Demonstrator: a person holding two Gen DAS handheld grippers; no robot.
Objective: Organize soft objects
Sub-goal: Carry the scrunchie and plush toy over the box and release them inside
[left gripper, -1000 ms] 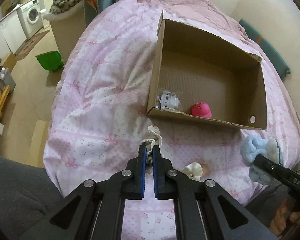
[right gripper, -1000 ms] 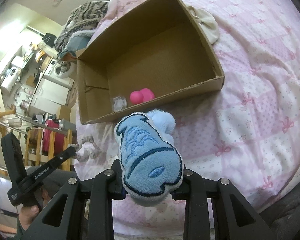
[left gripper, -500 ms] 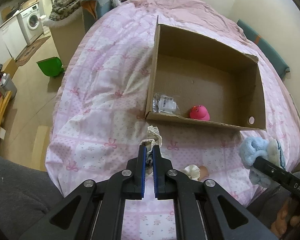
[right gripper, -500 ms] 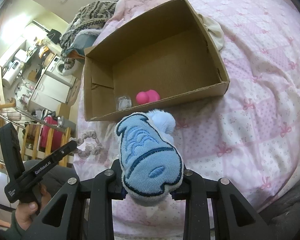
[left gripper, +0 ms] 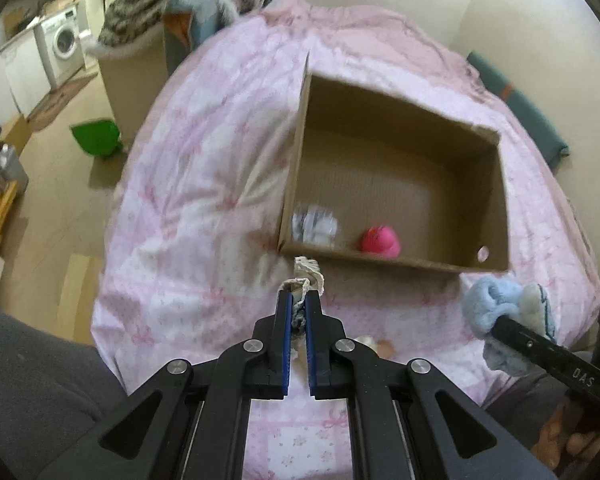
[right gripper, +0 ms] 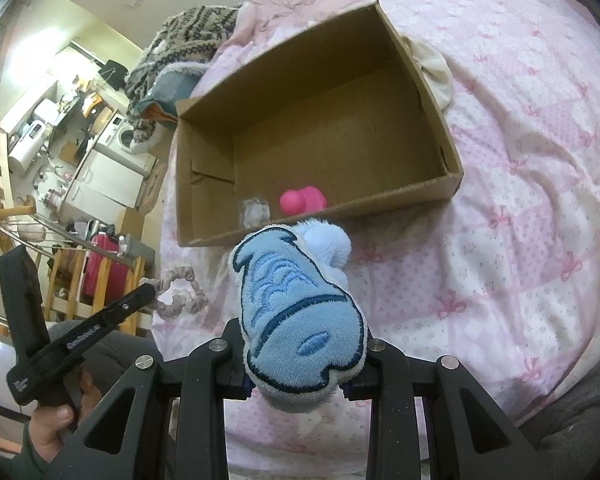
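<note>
The left gripper (left gripper: 299, 305) is clenched on a pale scrunchie (left gripper: 309, 276), held just before the near wall of the cardboard box (left gripper: 496, 200) on the pink quilt (left gripper: 204, 184). The right gripper (right gripper: 300, 376) grasps a blue plush toy (right gripper: 296, 312) near the quilt's near edge, short of the box. Inside the box, a pink toy (left gripper: 380, 241) and a clear packet (left gripper: 314, 226) lie against the near wall, toward its left corner.

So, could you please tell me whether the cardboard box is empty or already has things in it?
Not empty: the cardboard box holds a pink toy and a small clear packet near its front wall.
</note>
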